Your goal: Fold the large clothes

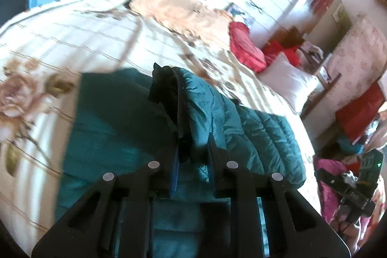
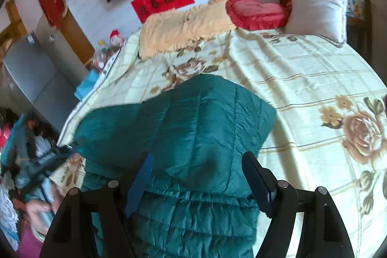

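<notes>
A teal quilted puffer jacket (image 1: 241, 127) lies on the floral bedspread (image 1: 72, 40). My left gripper (image 1: 192, 149) is shut on the jacket's front edge by the dark zipper and black lining, lifting that fold. In the right wrist view the jacket (image 2: 193, 117) spreads flat under my right gripper (image 2: 197, 166), whose fingers are wide apart above the fabric and hold nothing. The other gripper shows at the left of that view (image 2: 43, 161).
A beige fuzzy blanket (image 2: 183, 25), a red heart pillow (image 2: 254, 9) and a white pillow (image 2: 316, 11) lie at the head of the bed. Bedspread (image 2: 302, 79) lies open to the right. Clutter and pink cloth (image 1: 338, 175) sit beside the bed.
</notes>
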Tool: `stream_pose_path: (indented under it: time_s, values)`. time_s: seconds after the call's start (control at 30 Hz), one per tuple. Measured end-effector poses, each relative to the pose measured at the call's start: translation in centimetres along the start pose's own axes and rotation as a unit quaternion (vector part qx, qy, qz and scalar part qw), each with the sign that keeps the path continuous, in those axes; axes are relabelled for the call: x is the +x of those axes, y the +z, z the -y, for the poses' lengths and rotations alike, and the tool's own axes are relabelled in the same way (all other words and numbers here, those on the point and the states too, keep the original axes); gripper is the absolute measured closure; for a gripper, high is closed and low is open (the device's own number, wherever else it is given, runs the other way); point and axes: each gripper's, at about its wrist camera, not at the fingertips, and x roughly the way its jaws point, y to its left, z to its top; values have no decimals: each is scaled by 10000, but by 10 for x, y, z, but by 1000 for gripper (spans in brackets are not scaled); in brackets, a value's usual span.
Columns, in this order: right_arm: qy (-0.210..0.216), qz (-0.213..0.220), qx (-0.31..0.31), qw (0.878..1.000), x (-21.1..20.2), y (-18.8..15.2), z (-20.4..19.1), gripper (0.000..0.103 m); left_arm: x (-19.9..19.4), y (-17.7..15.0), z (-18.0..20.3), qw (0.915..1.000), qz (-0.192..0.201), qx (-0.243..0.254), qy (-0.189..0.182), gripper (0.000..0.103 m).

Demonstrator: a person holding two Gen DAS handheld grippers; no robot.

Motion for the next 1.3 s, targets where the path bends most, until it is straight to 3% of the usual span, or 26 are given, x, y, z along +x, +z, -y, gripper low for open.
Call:
stream_pose_path:
  time_s: [0.33,0.47,0.63,0.77,0.87,0.97,1.03,1.17,1.3]
  values:
    - [-320,-507,-576,9965,88,-8,-43,29,14,-19,-68,9977,-297,-275,542,84]
    - [-794,-814,-1005,9884,123,-30,-55,29,26,-32,-78,9967,-431,-368,576,84]
    - [-1078,-774,-1209,9838,130,-44,-59,29,27,-37,-77,9964,-426,-330,659,84]
    - [-958,-863,-1137,9851,121,-41,-55,29,21,-34,-69,9961,-433,-285,711,82]
    - [-677,-609,-826,9924,94,-33,-43,29,5,-30,-66,9966,-344,-246,706,74]
    - [-739,-177,-524,9957,67,-22,-27,29,-14,-24,-57,9960,73,-42,889,60]
    - [-869,26,-320,9957,57,-12,-14,29,-24,-20,-46,9952,334,141,907,45]
    - [-917,56,-135,9957,63,4,-1,29,-21,-14,-28,9938,534,349,915,44]
    - [-937,-67,-36,9956,90,17,2,29,15,-12,-20,9909,198,473,1243,44]
